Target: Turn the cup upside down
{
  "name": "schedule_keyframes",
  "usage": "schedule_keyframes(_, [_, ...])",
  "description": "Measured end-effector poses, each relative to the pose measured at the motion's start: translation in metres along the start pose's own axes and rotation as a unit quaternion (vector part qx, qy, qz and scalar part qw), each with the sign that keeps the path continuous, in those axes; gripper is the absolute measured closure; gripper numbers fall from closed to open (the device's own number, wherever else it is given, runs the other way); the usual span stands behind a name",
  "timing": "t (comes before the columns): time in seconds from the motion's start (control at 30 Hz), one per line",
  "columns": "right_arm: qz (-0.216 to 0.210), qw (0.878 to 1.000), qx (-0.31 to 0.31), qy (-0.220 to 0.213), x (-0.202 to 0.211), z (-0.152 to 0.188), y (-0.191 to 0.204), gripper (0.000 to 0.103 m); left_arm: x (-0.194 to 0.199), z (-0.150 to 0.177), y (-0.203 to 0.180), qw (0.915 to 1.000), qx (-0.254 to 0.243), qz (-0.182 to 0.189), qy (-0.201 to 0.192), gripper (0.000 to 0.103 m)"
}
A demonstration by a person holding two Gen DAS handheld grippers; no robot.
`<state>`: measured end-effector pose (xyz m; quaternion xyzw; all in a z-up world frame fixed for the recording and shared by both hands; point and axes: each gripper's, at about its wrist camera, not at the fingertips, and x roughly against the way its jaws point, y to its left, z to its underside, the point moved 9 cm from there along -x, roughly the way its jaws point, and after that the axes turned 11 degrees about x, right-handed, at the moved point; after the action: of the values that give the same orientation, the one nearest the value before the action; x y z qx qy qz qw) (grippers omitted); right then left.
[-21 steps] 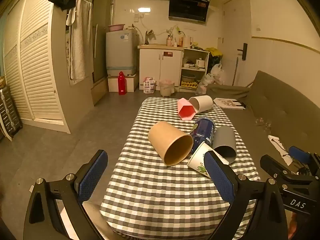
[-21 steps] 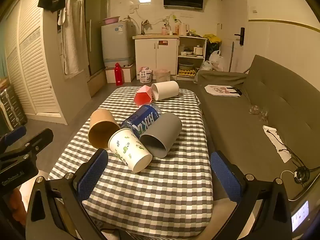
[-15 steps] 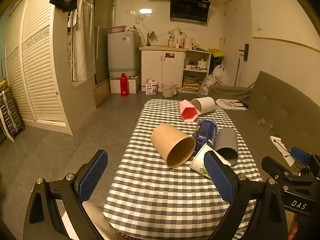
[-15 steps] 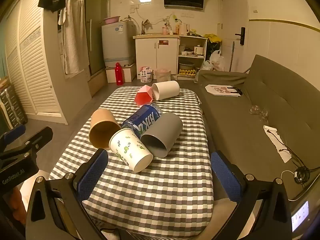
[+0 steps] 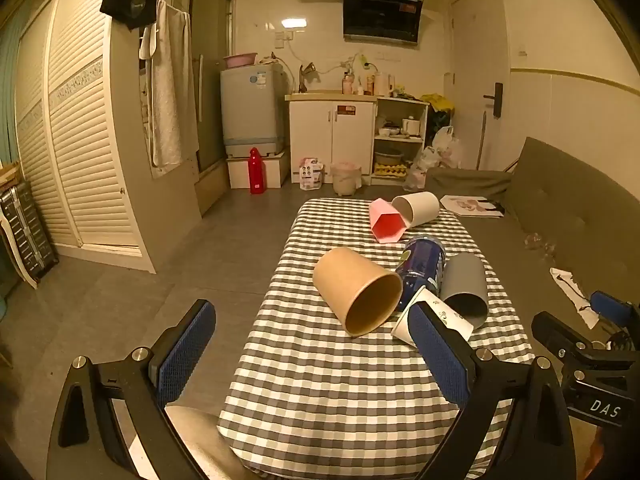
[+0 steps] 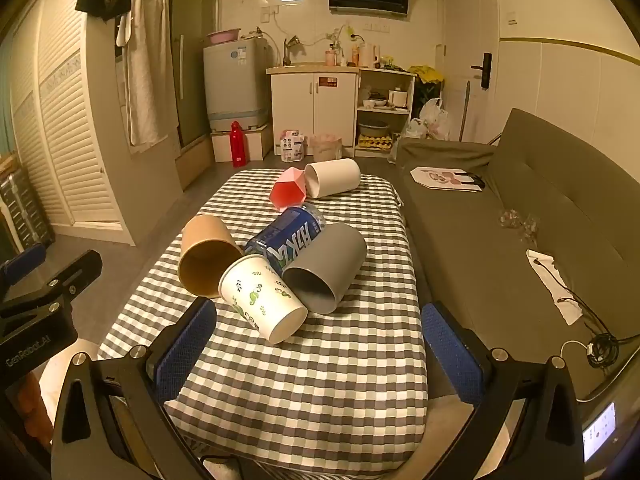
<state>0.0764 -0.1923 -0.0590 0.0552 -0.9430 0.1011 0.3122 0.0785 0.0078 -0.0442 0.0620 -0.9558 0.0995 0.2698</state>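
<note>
Centre frame, a leaf-printed paper cup (image 6: 262, 298) lies sideways on my checked worktop (image 6: 320, 380). My left gripper (image 5: 312, 348) and right gripper (image 6: 320, 344) gape empty. It looks light, crushable; I'd pinch mid-wall.

printed cup (image 5: 436, 316): half hidden by left pad | blue can (image 5: 424, 268): partly behind kraft cup (image 5: 356, 292)
</note>
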Motion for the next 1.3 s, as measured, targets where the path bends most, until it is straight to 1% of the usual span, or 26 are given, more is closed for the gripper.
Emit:
schedule_keyframes(0.43, [-0.002, 1.000, 0.004, 0.011, -0.005, 0.002, 0.001, 0.000, -0.005, 0.008, -0.001, 1.0000, -0.006, -0.003, 0.005, 0.004])
schedule_keyframes(1.3, [-0.001, 1.000, 0.013, 0.024, -0.014, 0.005, 0.009, 0.000, -0.014, 0.014, 0.007, 0.9998, -0.001, -0.005, 0.020, 0.003])
